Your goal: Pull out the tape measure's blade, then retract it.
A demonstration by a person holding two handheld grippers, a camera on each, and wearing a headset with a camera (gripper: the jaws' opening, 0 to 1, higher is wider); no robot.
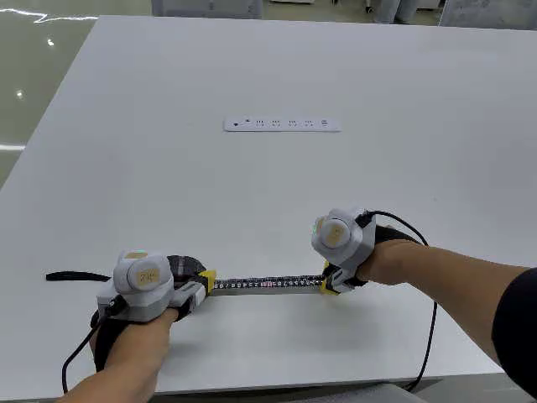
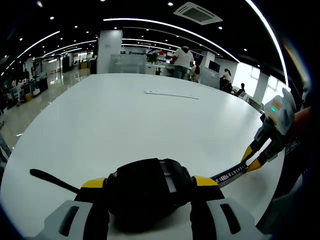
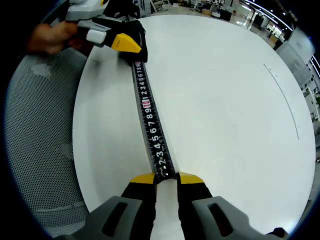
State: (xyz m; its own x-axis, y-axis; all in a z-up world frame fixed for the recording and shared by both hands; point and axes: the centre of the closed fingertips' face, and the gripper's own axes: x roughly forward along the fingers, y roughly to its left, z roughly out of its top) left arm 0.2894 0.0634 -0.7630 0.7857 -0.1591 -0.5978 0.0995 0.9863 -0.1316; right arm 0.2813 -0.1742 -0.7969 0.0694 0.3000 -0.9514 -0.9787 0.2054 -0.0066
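The black tape measure case (image 2: 147, 190) sits clamped between the yellow-tipped fingers of my left gripper (image 1: 198, 283), near the table's front edge. Its black strap (image 1: 77, 276) trails off to the left. The dark blade (image 1: 267, 284) with white numbers runs rightward from the case to my right gripper (image 1: 332, 285), which is shut on the blade's end. In the right gripper view the blade (image 3: 150, 127) stretches from the pinching tips (image 3: 165, 178) up to the case (image 3: 131, 36). In the left gripper view the right gripper (image 2: 254, 159) holds the blade end at the right.
A white power strip (image 1: 282, 124) lies flat further back on the white table (image 1: 252, 193). Black cables hang off the front edge behind both grippers. A mesh chair seat (image 3: 40, 150) shows below the table edge. People stand far off in the hall.
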